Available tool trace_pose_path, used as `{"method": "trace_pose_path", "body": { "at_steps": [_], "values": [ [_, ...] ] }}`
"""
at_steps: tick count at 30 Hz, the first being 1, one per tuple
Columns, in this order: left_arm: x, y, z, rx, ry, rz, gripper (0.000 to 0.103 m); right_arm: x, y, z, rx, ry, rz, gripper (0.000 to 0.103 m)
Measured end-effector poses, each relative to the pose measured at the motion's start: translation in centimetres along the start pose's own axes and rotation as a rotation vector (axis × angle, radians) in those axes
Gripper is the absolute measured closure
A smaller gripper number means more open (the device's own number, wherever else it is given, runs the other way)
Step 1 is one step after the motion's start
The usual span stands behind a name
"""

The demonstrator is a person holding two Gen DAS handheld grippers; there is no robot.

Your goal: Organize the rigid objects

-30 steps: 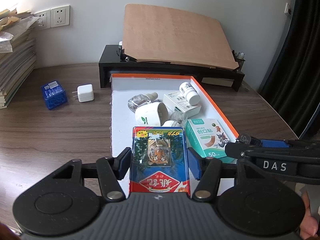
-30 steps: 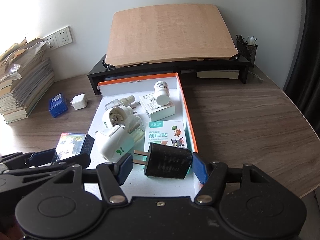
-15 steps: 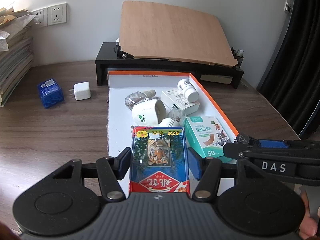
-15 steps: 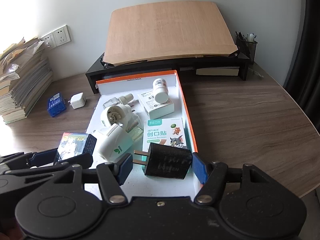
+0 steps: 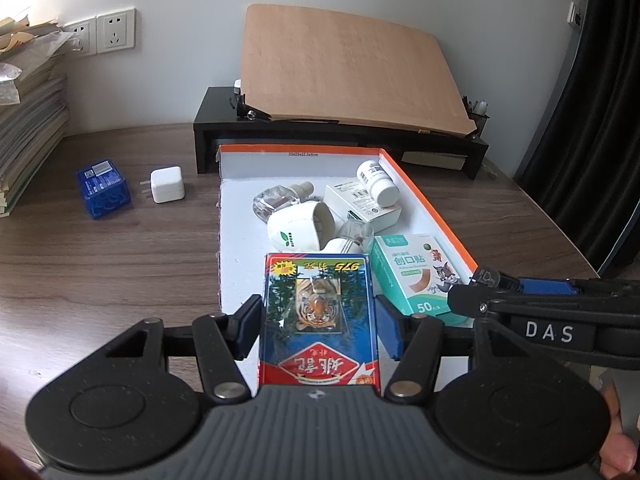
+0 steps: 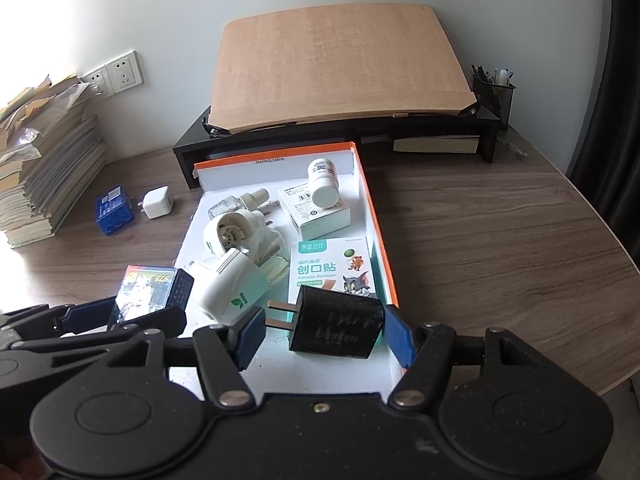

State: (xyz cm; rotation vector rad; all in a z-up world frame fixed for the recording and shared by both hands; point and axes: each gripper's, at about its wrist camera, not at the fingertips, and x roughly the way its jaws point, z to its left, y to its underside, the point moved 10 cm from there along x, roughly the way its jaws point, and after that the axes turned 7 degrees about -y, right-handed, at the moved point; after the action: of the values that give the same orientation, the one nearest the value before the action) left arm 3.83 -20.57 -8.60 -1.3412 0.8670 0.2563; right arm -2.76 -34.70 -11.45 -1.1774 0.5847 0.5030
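My left gripper (image 5: 318, 328) is shut on a playing-card pack (image 5: 318, 312) with a tiger picture, held over the near left part of the orange-rimmed white box (image 5: 436, 216). My right gripper (image 6: 326, 334) is shut on a black plug charger (image 6: 334, 328), its prongs pointing left, over the box's near end (image 6: 382, 240). The box holds a bandage box (image 6: 330, 268), two white plug-in diffusers (image 6: 230, 288), a clear bottle (image 5: 276, 202), a white carton (image 6: 316, 216) and a pill bottle (image 6: 324, 184). The card pack also shows in the right wrist view (image 6: 146, 290).
A blue box (image 5: 104, 188) and a white charger cube (image 5: 166, 184) lie on the wooden desk left of the box. A black monitor stand (image 5: 340, 136) with a tilted wooden board stands behind. Paper stacks (image 6: 44, 176) stand far left; a pen holder (image 6: 494, 94) stands far right.
Both grippers have drawn back a little with their objects still held; the scene looks slightly farther away. Nothing in the box has moved.
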Motion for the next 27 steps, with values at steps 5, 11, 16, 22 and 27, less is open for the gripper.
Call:
{"method": "trace_pose_path", "body": {
  "at_steps": [5, 11, 16, 22, 27],
  "values": [
    [-0.02, 0.05, 0.02, 0.000, -0.001, -0.002, 0.043, -0.06, -0.04, 0.06, -0.002, -0.001, -0.003, 0.025],
    [-0.09, -0.04, 0.02, 0.003, -0.002, -0.007, 0.043, -0.04, -0.12, 0.12, -0.002, -0.006, -0.002, 0.025],
    [-0.08, -0.04, -0.01, 0.003, -0.005, -0.007, 0.043, 0.05, -0.27, 0.19, -0.002, -0.008, -0.001, 0.025],
    [0.13, -0.09, 0.21, 0.001, -0.004, 0.000, 0.043, 0.33, -0.33, 0.14, 0.001, -0.015, 0.004, 0.025],
    [0.34, -0.06, 0.20, 0.011, -0.001, 0.003, 0.043, 0.27, -0.48, -0.11, 0.018, -0.026, -0.006, 0.025]
  ]
}}
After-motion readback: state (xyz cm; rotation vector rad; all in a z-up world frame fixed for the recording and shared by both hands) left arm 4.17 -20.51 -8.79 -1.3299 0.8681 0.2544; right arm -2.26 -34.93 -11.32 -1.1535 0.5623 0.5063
